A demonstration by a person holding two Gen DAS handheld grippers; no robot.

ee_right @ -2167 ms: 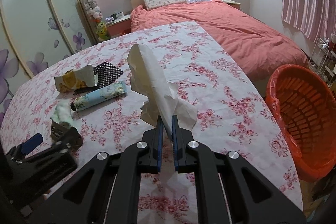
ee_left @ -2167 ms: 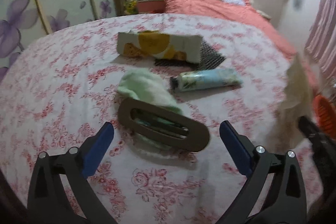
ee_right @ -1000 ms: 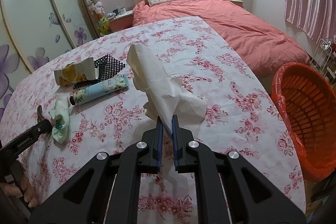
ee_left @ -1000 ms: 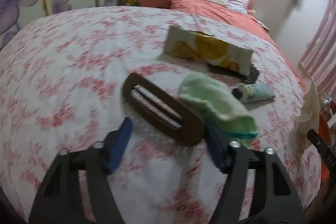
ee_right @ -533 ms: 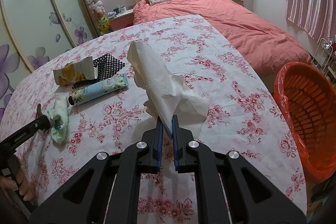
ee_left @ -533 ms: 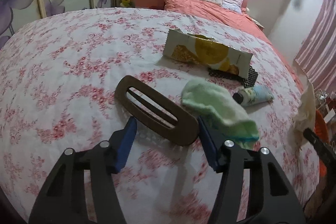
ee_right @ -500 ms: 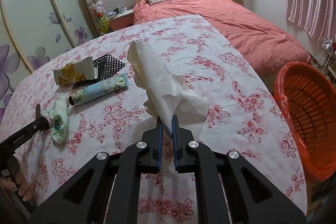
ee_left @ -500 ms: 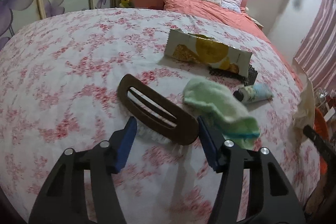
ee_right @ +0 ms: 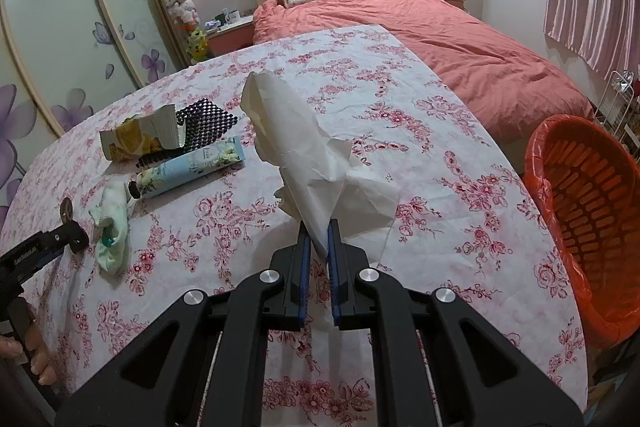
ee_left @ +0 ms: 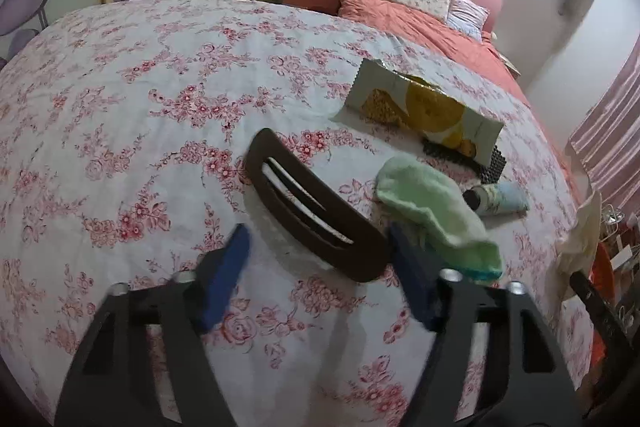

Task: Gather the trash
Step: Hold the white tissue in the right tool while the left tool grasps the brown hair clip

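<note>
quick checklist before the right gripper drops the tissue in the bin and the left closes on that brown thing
1. Right gripper shut on the white tissue: ok.
2. Orange basket with its red liner open and in view to the right: ok.
3. Tissue over the basket: not ok, it hangs above the floral tablecloth.
4. Left gripper open: ok.
5. Brown slotted object between the left gripper's fingers: cannot tell, its near end looks about level with the fingertips.
6. Green sock clear of the left grasp: not ok, it lies against the right-hand finger.
</note>
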